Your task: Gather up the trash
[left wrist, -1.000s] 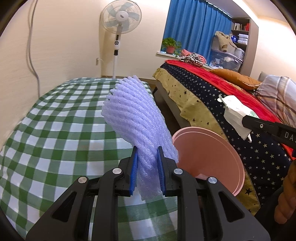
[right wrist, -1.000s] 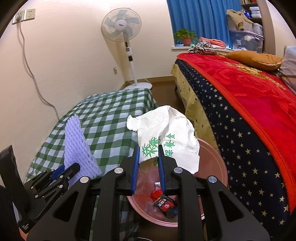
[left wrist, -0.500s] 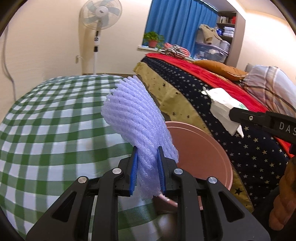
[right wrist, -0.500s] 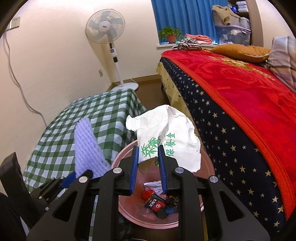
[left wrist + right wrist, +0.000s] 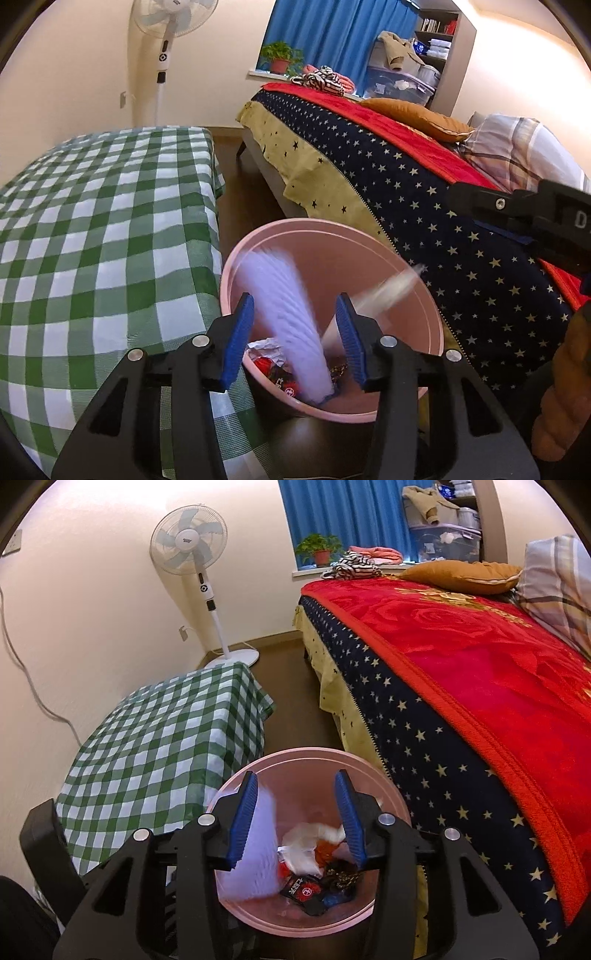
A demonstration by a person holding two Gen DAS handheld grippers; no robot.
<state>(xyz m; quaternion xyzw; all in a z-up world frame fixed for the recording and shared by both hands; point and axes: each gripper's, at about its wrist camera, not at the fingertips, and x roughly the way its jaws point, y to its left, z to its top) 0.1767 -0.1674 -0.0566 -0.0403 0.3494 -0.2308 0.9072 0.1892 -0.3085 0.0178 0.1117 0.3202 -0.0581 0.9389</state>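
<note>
- I have both grippers over the round pink plastic bin [image 5: 424,291], which stands on the floor between the green-checked table [image 5: 92,229] on the left and the bed [image 5: 424,206] on the right, so released trash drops straight in.
- My left gripper [image 5: 295,332] has just been opening; its jaws stand half apart and the lilac foam fruit net [image 5: 284,302] falls blurred between them, held by nothing.
- My right gripper [image 5: 297,816] has likewise just opened and is empty; the white crumpled paper wrapper [image 5: 306,840] seems to have landed on the wrappers already inside.
</note>
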